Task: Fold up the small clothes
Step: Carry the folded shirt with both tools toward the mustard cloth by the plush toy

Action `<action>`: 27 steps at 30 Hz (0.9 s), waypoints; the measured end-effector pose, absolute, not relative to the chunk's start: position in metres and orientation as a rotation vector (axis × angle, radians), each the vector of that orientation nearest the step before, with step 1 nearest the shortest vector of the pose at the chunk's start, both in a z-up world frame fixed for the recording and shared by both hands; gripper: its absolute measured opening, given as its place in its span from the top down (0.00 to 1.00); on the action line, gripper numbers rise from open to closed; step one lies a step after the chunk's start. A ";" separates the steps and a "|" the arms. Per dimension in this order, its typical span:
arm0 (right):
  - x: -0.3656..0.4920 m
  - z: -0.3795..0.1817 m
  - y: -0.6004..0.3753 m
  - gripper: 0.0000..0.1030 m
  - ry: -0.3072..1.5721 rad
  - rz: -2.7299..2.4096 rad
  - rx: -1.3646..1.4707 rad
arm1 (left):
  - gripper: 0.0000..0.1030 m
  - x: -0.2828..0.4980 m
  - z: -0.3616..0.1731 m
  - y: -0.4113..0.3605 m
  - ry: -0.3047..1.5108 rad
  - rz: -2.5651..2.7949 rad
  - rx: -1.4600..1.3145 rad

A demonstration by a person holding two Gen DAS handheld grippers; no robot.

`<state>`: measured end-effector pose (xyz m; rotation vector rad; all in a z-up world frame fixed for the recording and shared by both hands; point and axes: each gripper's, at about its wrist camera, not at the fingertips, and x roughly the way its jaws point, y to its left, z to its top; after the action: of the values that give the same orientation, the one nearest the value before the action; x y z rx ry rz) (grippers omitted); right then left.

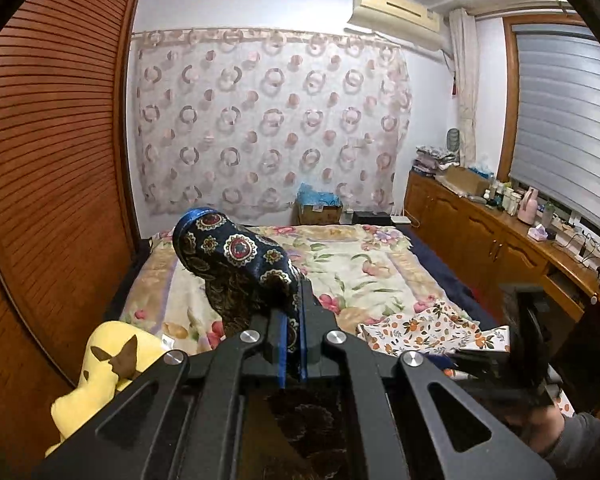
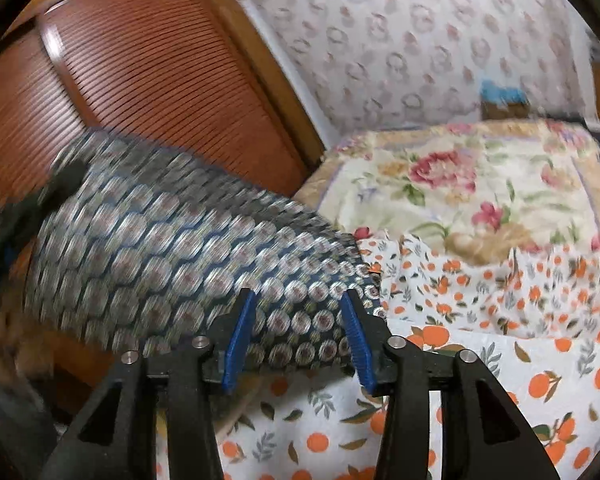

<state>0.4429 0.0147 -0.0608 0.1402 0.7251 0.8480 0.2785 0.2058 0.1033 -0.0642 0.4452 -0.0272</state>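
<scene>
My left gripper [image 1: 293, 312] is shut on a dark blue cloth with round medallion patterns [image 1: 236, 252], holding it up above the bed. In the right wrist view the same patterned cloth [image 2: 172, 248] hangs stretched and blurred from the upper left down between the blue pads [image 2: 240, 336] of my right gripper [image 2: 300, 304], which is open. The cloth's lower edge lies between the spread fingers, not pinched. My right gripper also shows in the left wrist view [image 1: 528, 332] at the right. A white cloth with orange fruit print [image 2: 440, 360] lies on the bed below.
The bed has a floral blanket [image 1: 360, 272]. A yellow plush toy [image 1: 104, 364] sits at the bed's near left. A slatted wooden wardrobe [image 1: 56, 152] stands left. A wooden counter with bottles and boxes [image 1: 500, 216] runs along the right under the window.
</scene>
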 end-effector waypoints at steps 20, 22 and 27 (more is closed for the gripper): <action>0.435 -0.142 0.080 0.56 0.697 0.729 -0.329 | 0.95 0.264 0.092 0.232 0.473 0.002 -0.122; 0.441 -0.135 0.082 0.93 0.693 0.729 -0.334 | 0.95 0.261 0.092 0.238 0.467 0.005 -0.130; 0.449 -0.100 0.093 0.93 0.572 0.693 -0.364 | 0.95 0.248 0.098 0.261 0.406 0.041 -0.163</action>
<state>0.4492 0.0928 -0.0995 -0.3642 0.5719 0.6927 0.2483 0.2613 0.0978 -0.1635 0.4060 0.0413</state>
